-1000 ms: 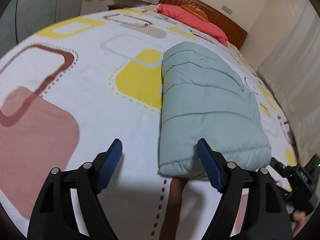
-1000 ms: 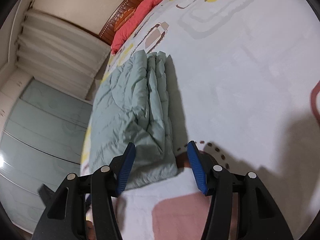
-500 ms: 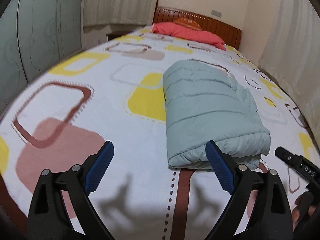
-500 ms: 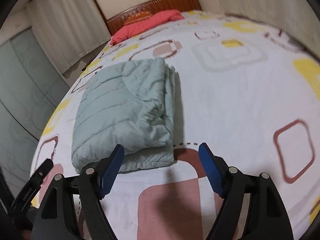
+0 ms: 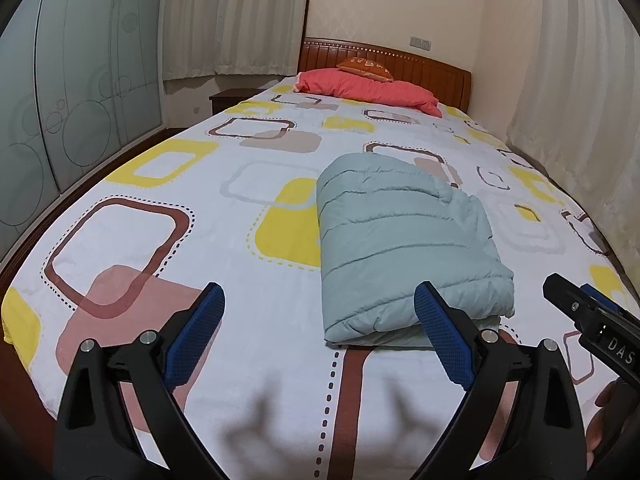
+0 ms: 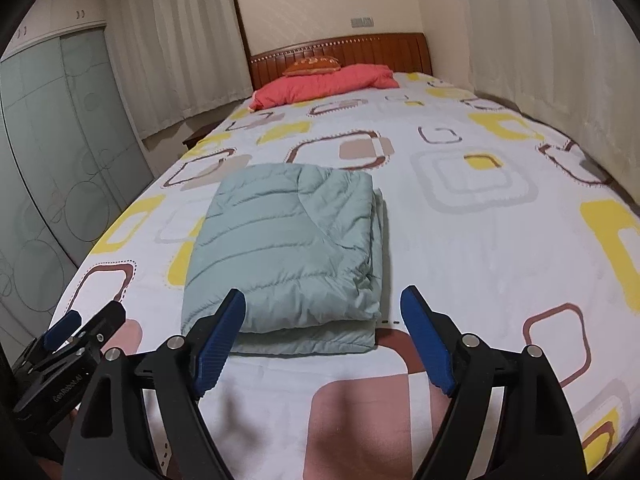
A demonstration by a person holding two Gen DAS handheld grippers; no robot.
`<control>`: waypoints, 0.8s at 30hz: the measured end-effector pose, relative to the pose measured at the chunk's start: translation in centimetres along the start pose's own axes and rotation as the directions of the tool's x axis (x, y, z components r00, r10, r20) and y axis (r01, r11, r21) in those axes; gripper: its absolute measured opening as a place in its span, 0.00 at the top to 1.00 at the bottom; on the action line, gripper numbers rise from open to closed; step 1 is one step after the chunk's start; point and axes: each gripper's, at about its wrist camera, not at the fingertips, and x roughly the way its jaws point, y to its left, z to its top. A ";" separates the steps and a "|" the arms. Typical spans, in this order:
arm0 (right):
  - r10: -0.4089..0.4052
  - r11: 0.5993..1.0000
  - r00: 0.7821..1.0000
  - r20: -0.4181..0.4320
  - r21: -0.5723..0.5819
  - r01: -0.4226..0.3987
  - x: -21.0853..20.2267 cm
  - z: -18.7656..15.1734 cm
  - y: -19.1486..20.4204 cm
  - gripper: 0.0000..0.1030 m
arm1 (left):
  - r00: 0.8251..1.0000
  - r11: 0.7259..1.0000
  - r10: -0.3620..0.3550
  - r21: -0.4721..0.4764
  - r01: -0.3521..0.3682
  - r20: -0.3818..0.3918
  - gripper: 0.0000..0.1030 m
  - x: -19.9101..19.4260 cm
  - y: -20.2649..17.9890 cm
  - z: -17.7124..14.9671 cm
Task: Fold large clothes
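A pale green quilted jacket [image 5: 400, 240] lies folded into a thick rectangular bundle on the patterned bedsheet [image 5: 240, 200]. It also shows in the right wrist view [image 6: 288, 248]. My left gripper [image 5: 318, 334] is open and empty, held above the sheet in front of the bundle's near left corner. My right gripper [image 6: 322, 338] is open and empty, in front of the bundle's near edge. Neither gripper touches the jacket. The right gripper's body shows at the right edge of the left wrist view [image 5: 592, 320], and the left gripper's body at the lower left of the right wrist view [image 6: 68, 344].
A red pillow [image 5: 368, 90] with a small orange cushion [image 5: 364, 65] lies at the wooden headboard [image 5: 432, 66]. Frosted wardrobe doors [image 5: 60, 92] stand left of the bed, curtains [image 6: 552, 40] on the right. A dark nightstand [image 5: 230, 100] sits by the far left corner.
Both grippers have pulled back and risen away from the folded jacket, and the views have levelled out. The jacket lies still. Both grippers stay open.
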 end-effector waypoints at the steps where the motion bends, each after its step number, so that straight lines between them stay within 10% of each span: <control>1: -0.002 1.000 1.000 0.005 -0.004 0.002 -0.1 0.0 0.1 0.24 | 1.000 1.000 -0.004 -0.001 0.004 0.001 0.07 -0.1 0.0 0.0; 24: 0.005 1.000 1.000 0.030 -0.021 -0.004 -1.1 -0.1 1.2 0.24 | 1.000 1.000 -0.022 0.000 0.022 0.022 0.07 -1.4 -0.6 0.3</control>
